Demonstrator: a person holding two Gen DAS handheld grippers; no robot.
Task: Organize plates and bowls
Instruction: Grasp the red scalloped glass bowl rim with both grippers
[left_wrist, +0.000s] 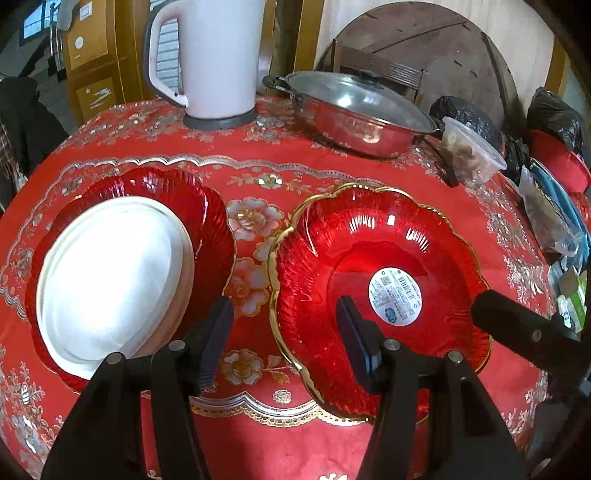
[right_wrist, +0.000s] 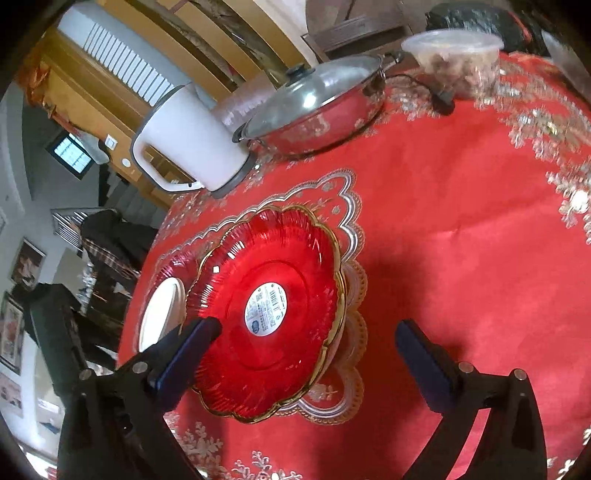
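A red fluted plate with a gold rim and a round white sticker (left_wrist: 369, 258) (right_wrist: 280, 291) lies on the red tablecloth. My left gripper (left_wrist: 284, 306) is open above its left rim, with the right finger over the plate. To its left, white dishes (left_wrist: 110, 280) (right_wrist: 162, 314) rest on a second red fluted plate (left_wrist: 207, 221). My right gripper (right_wrist: 308, 326) is open wide, its left finger over the gold-rimmed plate's near edge and its right finger over bare cloth. One of its black fingers (left_wrist: 517, 328) shows at that plate's right rim.
At the back of the table (right_wrist: 461, 229) stand a white electric kettle (left_wrist: 218, 62) (right_wrist: 192, 144), a steel pot with a glass lid (left_wrist: 351, 114) (right_wrist: 317, 107) and a clear plastic tub of food (left_wrist: 469, 151) (right_wrist: 458, 59). Black bags (left_wrist: 554, 114) and packets crowd the right edge.
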